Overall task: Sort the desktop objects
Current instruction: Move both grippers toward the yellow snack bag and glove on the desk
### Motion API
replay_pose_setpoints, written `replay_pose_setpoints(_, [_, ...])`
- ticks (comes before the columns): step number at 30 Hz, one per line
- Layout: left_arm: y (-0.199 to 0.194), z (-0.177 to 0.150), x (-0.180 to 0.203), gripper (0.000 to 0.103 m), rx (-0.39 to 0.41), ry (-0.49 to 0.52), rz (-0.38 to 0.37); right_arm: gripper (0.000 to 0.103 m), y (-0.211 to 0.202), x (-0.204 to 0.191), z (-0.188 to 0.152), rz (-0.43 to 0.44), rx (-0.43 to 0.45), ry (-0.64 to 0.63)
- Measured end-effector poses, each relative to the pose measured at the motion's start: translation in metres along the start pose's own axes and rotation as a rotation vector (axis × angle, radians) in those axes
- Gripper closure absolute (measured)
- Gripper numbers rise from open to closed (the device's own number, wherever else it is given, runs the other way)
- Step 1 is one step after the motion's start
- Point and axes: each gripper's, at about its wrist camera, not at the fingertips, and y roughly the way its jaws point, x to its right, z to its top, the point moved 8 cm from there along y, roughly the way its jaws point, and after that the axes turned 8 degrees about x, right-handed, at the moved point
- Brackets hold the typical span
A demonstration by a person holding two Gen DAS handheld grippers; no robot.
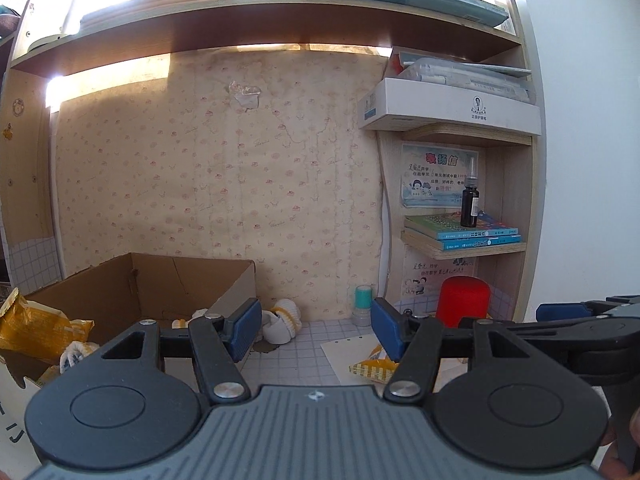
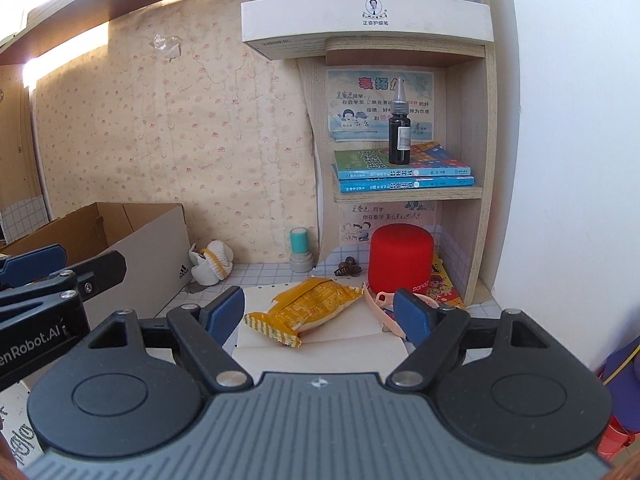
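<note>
On the counter (image 2: pixel 264 276), right gripper (image 2: pixel 320 316) fingers wide, empty, lined up on yellow snack packet (image 2: pixel 304 308) — slick film could slip; left gripper (image 1: pixel 314 328) also wide.

Black gripper (image 2: pixel 319 314) linkages, blue jaws, silver screws

Glossy crinkled snack packet (image 2: pixel 306 309); matt cardboard box (image 2: pixel 132 240).
</note>
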Motion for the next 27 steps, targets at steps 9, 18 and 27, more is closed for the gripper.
replay_pose_setpoints(9, [0.028,-0.012,0.002,0.039,-0.028,0.008,0.009,0.023,0.013,0.008,-0.01,-0.012,-0.03,0.01])
replay_pose_setpoints(18, [0.076,-0.019,-0.004,0.039,-0.071,-0.018,0.048,0.023,0.026,0.023,-0.015,-0.037,-0.045,0.023])
replay_pose_setpoints(27, [0.127,-0.026,-0.012,0.039,-0.108,-0.004,0.097,0.023,0.047,0.021,-0.018,-0.023,-0.066,0.028])
